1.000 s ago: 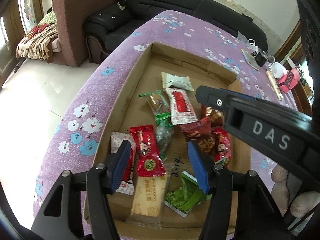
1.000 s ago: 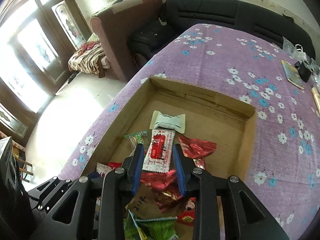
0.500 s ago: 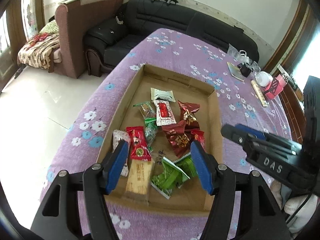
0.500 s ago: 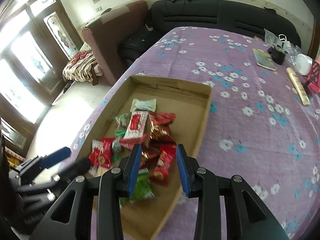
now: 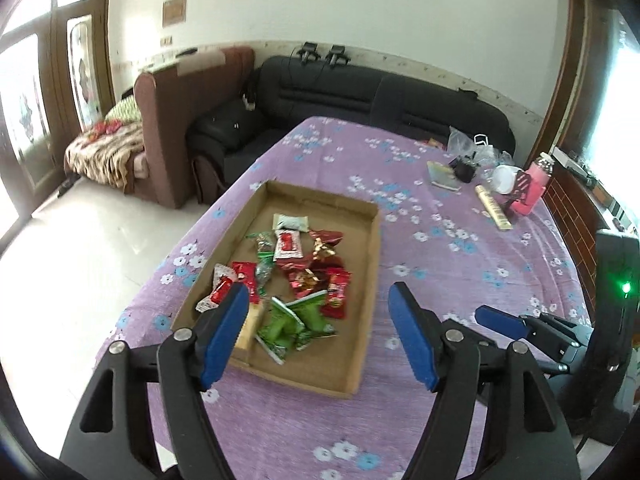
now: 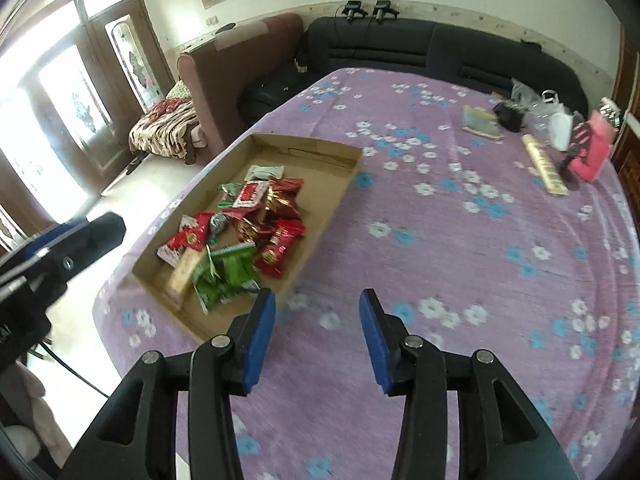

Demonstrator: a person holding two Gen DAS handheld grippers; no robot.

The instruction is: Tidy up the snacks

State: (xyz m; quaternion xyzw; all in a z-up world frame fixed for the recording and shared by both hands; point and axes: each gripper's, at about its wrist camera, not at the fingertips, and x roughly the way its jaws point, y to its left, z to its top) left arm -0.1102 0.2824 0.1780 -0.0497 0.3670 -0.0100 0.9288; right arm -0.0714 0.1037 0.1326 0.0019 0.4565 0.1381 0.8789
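Note:
A shallow cardboard tray (image 5: pixel 370 264) (image 6: pixel 320 224) lies on the purple flowered tablecloth and holds several wrapped snacks: red packets (image 5: pixel 338 288) (image 6: pixel 280 246), green packets (image 5: pixel 296 320) (image 6: pixel 228 276), a white packet (image 5: pixel 290 222) and a wafer bar (image 6: pixel 182 274). My left gripper (image 5: pixel 318 336) hovers above the tray's near end, its jaws opening with nothing between them. My right gripper (image 6: pixel 316 334) hangs over bare cloth right of the tray, jaws opening, empty. Each gripper shows at the edge of the other's view.
At the table's far right lie a booklet (image 6: pixel 482 122), a long wafer box (image 6: pixel 546 170), a pink item (image 6: pixel 592 150) and plastic bags (image 6: pixel 536 104). A black sofa (image 5: pixel 380 96) and a brown armchair (image 5: pixel 180 120) stand behind the table. White floor lies to the left.
Both grippers have pulled back and up from the tray, so the whole tray and more of the table show. Both pairs of jaws stand wider. The right gripper has shifted right, off the tray.

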